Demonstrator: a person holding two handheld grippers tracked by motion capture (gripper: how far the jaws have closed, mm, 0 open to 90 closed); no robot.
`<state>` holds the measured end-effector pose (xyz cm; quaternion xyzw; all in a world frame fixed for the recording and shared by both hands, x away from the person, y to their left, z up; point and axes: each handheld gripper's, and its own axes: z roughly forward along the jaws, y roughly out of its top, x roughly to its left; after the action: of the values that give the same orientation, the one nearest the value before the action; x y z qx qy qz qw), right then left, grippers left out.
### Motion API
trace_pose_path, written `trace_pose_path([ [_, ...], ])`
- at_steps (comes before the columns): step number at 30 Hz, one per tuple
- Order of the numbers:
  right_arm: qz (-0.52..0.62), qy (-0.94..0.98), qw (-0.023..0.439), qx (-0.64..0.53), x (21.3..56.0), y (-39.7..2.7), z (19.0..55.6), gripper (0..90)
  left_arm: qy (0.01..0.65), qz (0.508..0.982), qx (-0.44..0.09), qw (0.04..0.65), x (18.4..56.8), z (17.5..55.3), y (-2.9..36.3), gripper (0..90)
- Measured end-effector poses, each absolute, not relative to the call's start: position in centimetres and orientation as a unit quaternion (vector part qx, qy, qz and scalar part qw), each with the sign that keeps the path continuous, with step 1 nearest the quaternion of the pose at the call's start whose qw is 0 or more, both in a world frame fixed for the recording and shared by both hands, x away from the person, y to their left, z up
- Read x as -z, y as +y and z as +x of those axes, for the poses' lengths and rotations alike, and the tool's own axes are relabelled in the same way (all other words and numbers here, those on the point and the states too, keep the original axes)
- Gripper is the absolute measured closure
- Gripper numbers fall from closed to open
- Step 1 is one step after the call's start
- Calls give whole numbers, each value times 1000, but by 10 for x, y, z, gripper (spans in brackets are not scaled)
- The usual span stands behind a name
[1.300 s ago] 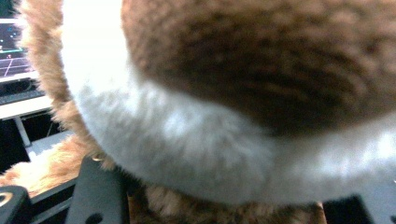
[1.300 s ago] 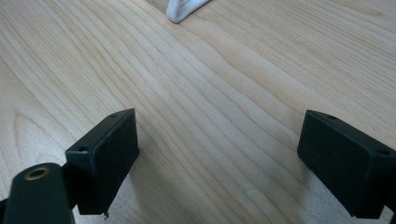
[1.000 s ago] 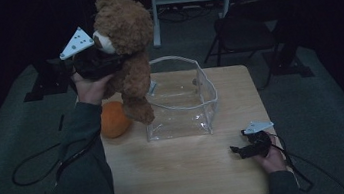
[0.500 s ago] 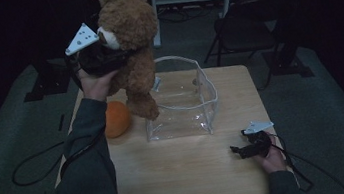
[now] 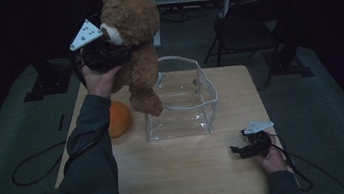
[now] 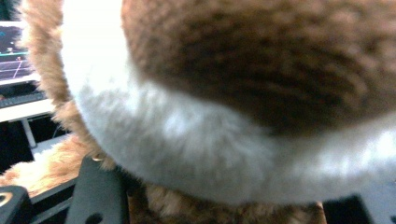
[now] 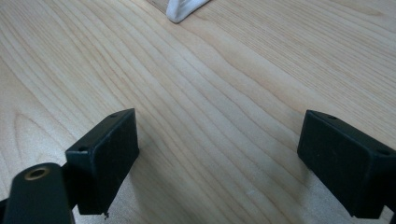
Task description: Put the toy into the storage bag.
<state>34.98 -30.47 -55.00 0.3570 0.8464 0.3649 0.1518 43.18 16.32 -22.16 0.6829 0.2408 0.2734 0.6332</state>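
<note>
A brown teddy bear (image 5: 134,36) is held aloft, clamped by the left gripper (image 5: 106,55), at eleven o'clock of the clear bag (image 5: 180,101); the right gripper (image 5: 240,151) is rested wide open, empty.

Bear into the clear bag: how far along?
Done: the left gripper has the bear clamped and lifted off the table. In hand: it hangs beside the bag, one foot at the rim. Left: lower and release it inside. The orange is untouched; right gripper rests open.
</note>
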Motion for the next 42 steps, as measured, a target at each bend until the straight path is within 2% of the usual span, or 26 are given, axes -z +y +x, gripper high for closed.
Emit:
trace_pose_path([
  [42,357,846,152,-365,550,-305,350,117,258,673,-295,627,218,450,118,393],
])
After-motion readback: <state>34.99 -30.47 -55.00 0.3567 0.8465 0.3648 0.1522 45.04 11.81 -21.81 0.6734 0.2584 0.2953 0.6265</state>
